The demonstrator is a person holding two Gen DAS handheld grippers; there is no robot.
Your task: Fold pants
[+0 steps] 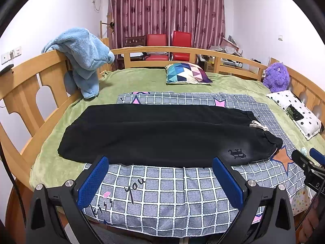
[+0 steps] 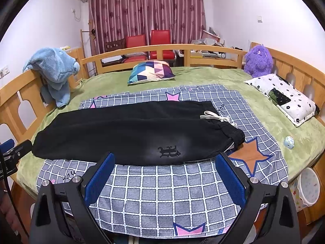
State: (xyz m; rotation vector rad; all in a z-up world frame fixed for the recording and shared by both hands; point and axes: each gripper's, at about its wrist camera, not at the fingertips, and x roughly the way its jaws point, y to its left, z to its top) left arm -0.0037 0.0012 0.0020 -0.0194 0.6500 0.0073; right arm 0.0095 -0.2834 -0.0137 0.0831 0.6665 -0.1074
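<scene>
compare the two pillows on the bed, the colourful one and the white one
The triangle-patterned pillow is covered in blue, purple, pink and cream triangles; the white flowered pillow is white with small black flowers and a dark patch. The triangle one looks squarish and lies at the far middle of the bed; the white one looks longer and lies along the right rail, by the purple plush toy. Both rest flat on the green blanket, apart from the black pants.

My left claw (image 1: 160,180) is showing two black plastic fingers lined with blue textured pads (image 1: 92,183), a silver screw head sitting on each arm. My right claw (image 2: 164,178) is looking the same: black frame, blue ribbed pads (image 2: 230,178), shiny round screws. A thin black cable (image 1: 12,180) is trailing along the left edge, and white lettering is marking the right claw's black side
</scene>
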